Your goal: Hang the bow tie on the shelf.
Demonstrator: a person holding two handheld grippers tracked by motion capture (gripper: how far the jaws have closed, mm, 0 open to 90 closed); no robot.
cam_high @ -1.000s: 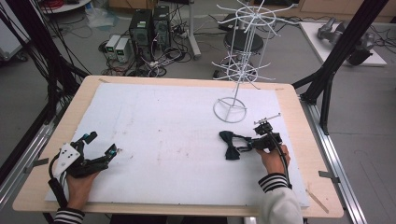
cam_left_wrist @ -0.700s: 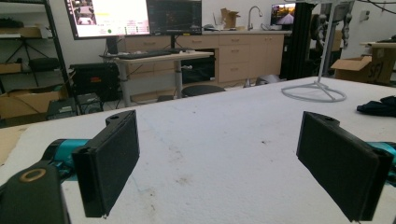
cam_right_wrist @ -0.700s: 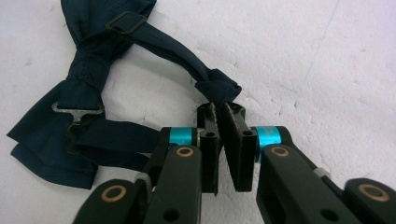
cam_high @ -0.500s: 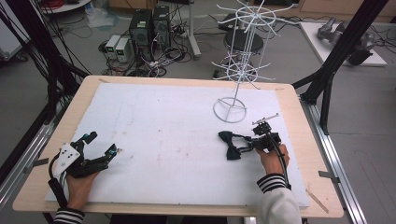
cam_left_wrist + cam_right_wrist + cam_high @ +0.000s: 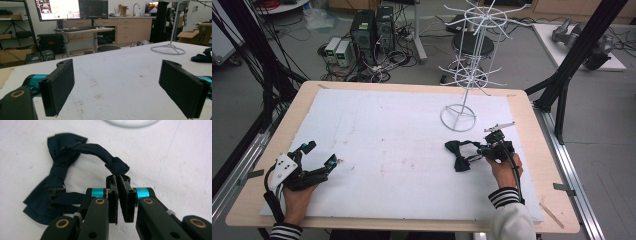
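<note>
Navy bow tie [image 5: 62, 177], white wire rack [image 5: 472, 75]

Beyond my table [image 5: 532, 165] I see grey floor [image 5: 262, 95], computer towers [image 5: 372, 27], a stool [image 5: 472, 42], wood cabinets [image 5: 130, 28], and monitors [image 5: 72, 8].

Bare white mat [image 5: 387, 145] between hands, wire rack [image 5: 460, 116] just beyond bow tie [image 5: 458, 155]

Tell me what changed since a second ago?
The right hand-held gripper has just closed its jaws on the strap of the dark blue bow tie, pinching it on the white mat. The left hand-held gripper stayed open and still, and the wire rack stayed put.
</note>
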